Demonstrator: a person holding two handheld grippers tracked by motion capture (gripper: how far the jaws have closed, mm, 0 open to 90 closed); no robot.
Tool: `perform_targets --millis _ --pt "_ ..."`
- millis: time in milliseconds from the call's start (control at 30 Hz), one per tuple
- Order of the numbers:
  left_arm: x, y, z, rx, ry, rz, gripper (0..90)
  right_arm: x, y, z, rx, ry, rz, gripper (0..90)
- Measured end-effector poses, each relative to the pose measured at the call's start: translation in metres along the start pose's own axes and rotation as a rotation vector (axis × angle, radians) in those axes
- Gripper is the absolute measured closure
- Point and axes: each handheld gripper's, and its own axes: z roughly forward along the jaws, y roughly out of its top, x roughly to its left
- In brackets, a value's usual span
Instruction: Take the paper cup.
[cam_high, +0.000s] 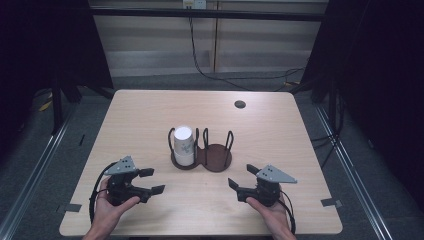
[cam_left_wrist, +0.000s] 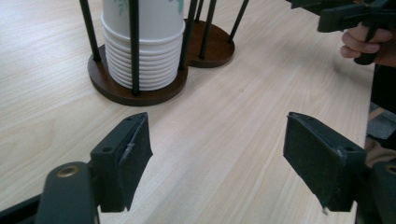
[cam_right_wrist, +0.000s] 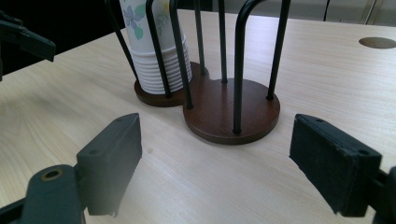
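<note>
High view: pale wood bench (cam_high: 150, 115), dark two-ring cup holder (cam_high: 202, 150) at centre, stack of white paper cups (cam_high: 183, 145) standing in its left ring, right ring bare. Left hand-held gripper (cam_high: 153, 181) near left, jaws spread, gripping nothing. Right hand-held gripper (cam_high: 241, 176) near right, likewise spread and empty.

Left gripper view: spread jaws low over bare wood, cup stack just beyond at upper left.

Right gripper view: jaws wide apart, holder's bare ring straight ahead.
</note>
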Motion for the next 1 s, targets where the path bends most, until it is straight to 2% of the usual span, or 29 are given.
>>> perform_targets --millis 133,200,267,300,333,400,467,533,567,633,733,767,867,933,1000 --pt "0.002 0.001 0.000 0.000 0.001 -0.007 22.8 0.001 0.000 -0.001 -0.004 -0.002 -0.003 16.7" --pt "0.005 0.002 -0.002 -0.012 -0.006 -0.015 22.7 0.002 0.000 0.000 0.005 0.003 0.027 13.9" --pt "0.005 0.003 -0.003 -0.021 -0.003 -0.021 22.6 0.002 0.001 0.000 0.023 0.020 0.026 15.1" --pt "0.005 0.004 -0.004 -0.020 0.001 -0.018 22.6 0.002 0.001 0.000 0.023 0.020 0.026 15.1" --pt "0.006 0.005 -0.005 -0.017 0.003 -0.013 22.0 0.004 0.001 -0.002 0.023 0.043 0.030 15.3" --pt "0.006 0.008 -0.007 -0.030 0.003 -0.006 22.1 0.004 0.001 -0.002 0.020 0.059 0.031 15.0" --pt "0.006 0.011 -0.008 -0.028 0.006 0.002 22.2 0.006 0.001 -0.003 0.026 0.064 0.024 14.7" --pt "0.006 0.013 -0.007 -0.032 0.008 -0.011 22.3 0.007 0.001 -0.004 0.041 0.069 0.019 14.8" --pt "0.007 0.015 -0.006 -0.038 -0.014 -0.021 22.3 0.007 0.001 -0.005 0.054 0.071 0.019 15.2" --pt "0.007 0.019 -0.006 -0.014 -0.010 0.005 22.2 0.007 0.001 -0.007 0.054 0.081 0.026 17.4" --pt "0.005 0.023 -0.007 -0.019 -0.007 0.019 22.2 0.009 0.001 -0.009 0.049 0.080 0.012 18.2" --pt "0.004 0.025 -0.007 -0.025 -0.013 0.009 22.2 0.009 0.001 -0.010 0.051 0.082 0.012 18.5" --pt "0.006 0.028 -0.007 -0.009 -0.012 0.021 22.4 0.010 0.001 -0.011 0.051 0.092 0.015 21.2" --pt "0.008 0.033 -0.008 -0.004 -0.011 0.006 22.7 0.010 0.001 -0.010 0.062 0.100 0.010 21.9" --pt "0.009 0.037 -0.013 -0.010 -0.004 0.009 26.1 0.009 0.000 -0.010 0.075 0.105 0.005 21.3"
